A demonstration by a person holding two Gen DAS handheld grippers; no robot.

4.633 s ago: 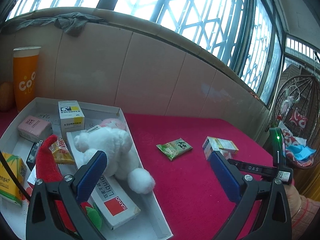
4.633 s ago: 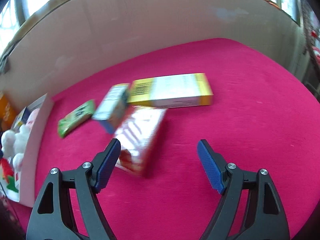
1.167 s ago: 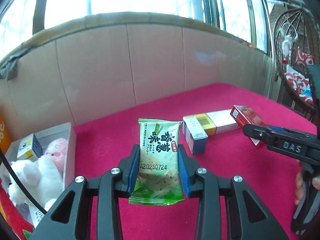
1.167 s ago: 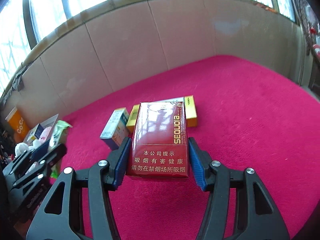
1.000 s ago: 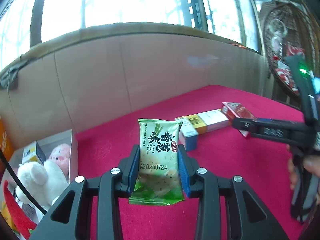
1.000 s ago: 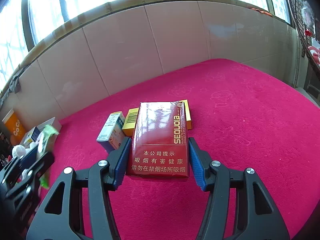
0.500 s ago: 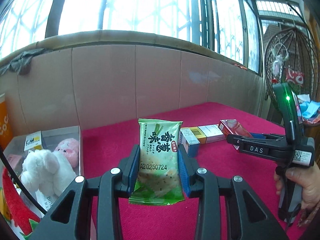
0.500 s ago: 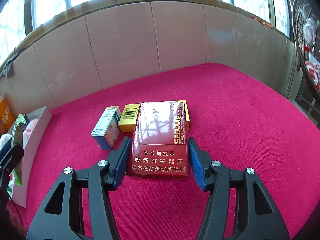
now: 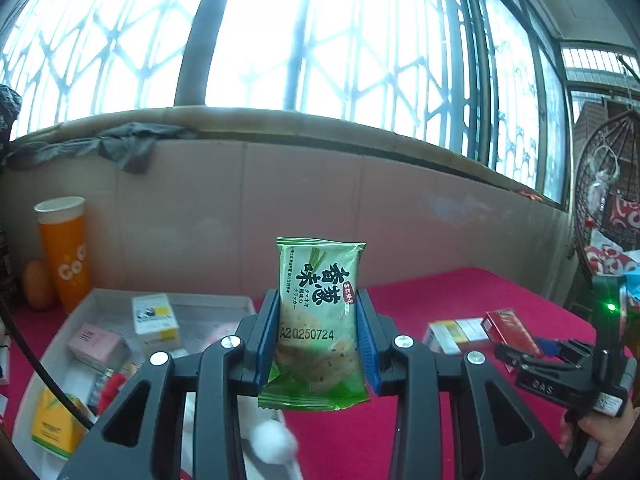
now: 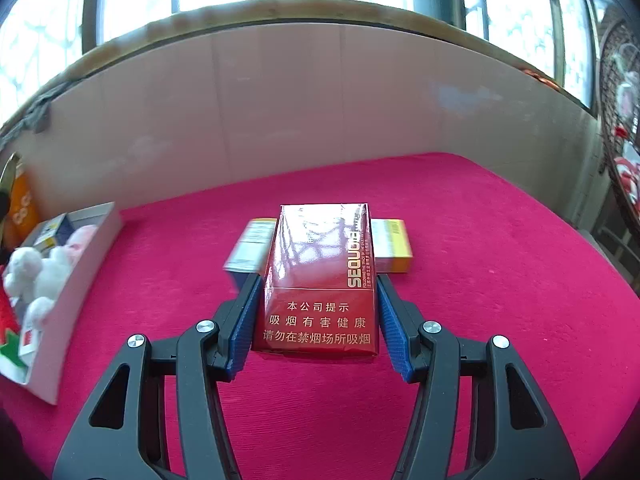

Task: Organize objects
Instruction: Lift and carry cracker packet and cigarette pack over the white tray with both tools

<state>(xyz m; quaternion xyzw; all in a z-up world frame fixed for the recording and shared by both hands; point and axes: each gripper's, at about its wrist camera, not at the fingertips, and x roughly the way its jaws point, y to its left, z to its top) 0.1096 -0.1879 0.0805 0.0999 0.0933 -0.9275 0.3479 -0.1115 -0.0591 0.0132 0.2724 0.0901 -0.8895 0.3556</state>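
Left gripper (image 9: pixel 318 340) pinches crinkly green packet (image 9: pixel 316 320) (glossy film); right gripper (image 10: pixel 316 320) clamps rectangular red box (image 10: pixel 320 280)

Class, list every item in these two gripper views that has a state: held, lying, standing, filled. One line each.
left gripper: shut on the green snack packet
green snack packet: held upright, off the cloth
right gripper: shut on the red cigarette pack
red cigarette pack: held, off the cloth
white tray: holds boxes and toys
white plush toy: lying in the tray
orange cup: standing upright
yellow box: lying flat on the cloth
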